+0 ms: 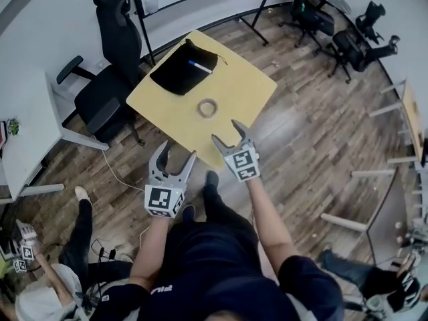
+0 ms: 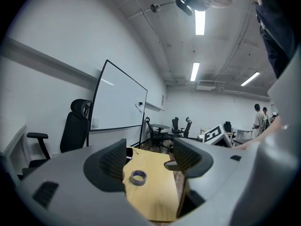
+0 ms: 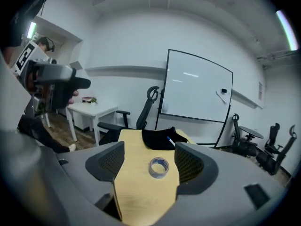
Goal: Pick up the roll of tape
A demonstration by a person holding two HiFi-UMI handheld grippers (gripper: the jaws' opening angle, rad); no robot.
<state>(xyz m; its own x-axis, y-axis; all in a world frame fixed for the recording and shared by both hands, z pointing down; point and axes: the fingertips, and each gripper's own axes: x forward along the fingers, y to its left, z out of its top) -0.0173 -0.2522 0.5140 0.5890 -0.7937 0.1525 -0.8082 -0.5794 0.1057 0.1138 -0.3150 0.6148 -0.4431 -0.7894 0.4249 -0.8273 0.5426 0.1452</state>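
The left gripper (image 1: 178, 150) was held with its jaws apart and nothing between them. The roll of tape (image 1: 207, 108) lay flat on the yellow table (image 1: 241, 89), ahead of those jaws and clear of them. The right gripper (image 1: 226, 131) was likewise spread wide and empty, the tape showing through the gap between its jaws, farther on and untouched. Beyond the tape from both pairs of jaws, a black cloth (image 1: 175, 72) carried a pen (image 1: 199, 66)
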